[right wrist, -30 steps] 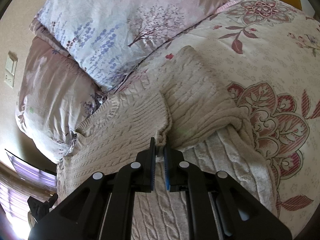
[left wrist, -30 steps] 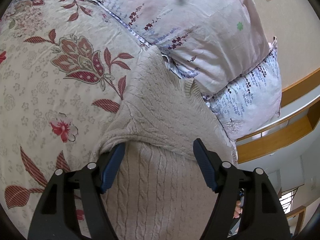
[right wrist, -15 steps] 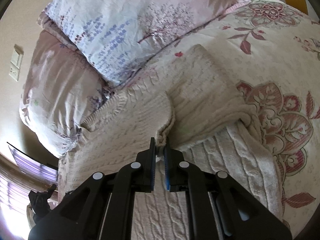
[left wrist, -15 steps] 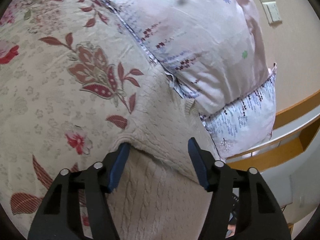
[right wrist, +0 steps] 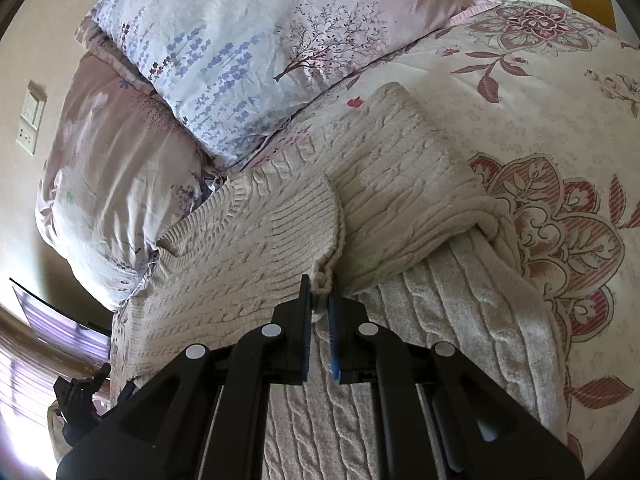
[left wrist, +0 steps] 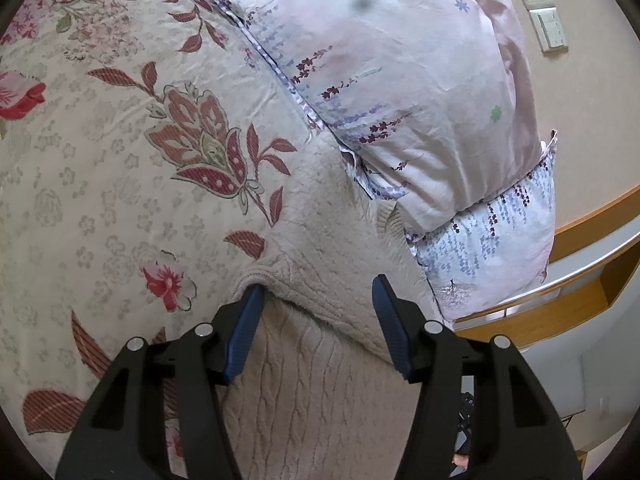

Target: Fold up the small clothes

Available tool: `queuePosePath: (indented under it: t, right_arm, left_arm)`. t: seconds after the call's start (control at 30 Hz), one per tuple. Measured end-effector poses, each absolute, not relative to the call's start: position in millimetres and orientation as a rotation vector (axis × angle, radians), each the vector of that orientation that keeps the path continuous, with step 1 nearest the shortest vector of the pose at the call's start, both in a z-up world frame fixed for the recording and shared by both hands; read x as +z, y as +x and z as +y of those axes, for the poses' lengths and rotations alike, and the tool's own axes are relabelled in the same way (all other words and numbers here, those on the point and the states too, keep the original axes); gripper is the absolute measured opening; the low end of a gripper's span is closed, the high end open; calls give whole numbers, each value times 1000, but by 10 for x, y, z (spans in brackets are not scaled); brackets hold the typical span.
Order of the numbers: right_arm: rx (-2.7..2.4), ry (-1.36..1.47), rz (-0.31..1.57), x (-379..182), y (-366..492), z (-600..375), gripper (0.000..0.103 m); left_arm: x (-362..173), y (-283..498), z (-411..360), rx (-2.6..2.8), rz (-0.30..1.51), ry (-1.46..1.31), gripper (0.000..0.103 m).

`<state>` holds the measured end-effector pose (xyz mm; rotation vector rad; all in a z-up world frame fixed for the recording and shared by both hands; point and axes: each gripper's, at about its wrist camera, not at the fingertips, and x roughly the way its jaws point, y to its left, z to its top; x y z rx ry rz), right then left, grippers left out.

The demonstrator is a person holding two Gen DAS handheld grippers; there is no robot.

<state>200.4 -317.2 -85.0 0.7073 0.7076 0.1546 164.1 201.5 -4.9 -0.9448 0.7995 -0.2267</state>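
No legible text, label, brand, number or sign found in either view. The wall plates [left wrist: 544, 12] carry no readable marking; the fabrics show floral print only.

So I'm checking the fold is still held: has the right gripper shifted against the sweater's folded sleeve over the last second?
No. The right gripper stays clamped on the same sleeve corner of the cream sweater, just as far from the pillows.
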Motion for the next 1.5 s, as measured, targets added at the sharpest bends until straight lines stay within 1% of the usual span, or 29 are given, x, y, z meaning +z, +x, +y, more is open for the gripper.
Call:
queuePosePath:
  t: [0.23,0.37,0.47,0.53,0.57,0.73,1.5]
  right_arm:
    - [155,719,715,-851,2003,-3188,8]
    - [157,721,721,-841,1992,-3193,10]
    - [148,709,724,-818,1956,-3186,18]
    - [135,693,721,-796,1916,-3179,31]
    - [129,686,715,-786,1899,-3181,32]
    - [117,681,695,-743,1827,-3222,32]
    - [118,681,685,-699,1786,-3233,32]
  left_arm:
    - [-57,1619,2027,-243,807,-945,58]
    - [-34,1598,2003,-256,812,-932,63]
    - [-5,1567,1980,-264,813,-915,67]
    - [19,1527,1975,-267,812,-901,69]
    - [30,1509,1974,-268,811,-896,71]
    - [65,1388,1993,-265,811,-874,75]
    - [64,1309,2079,-248,821,-843,75]
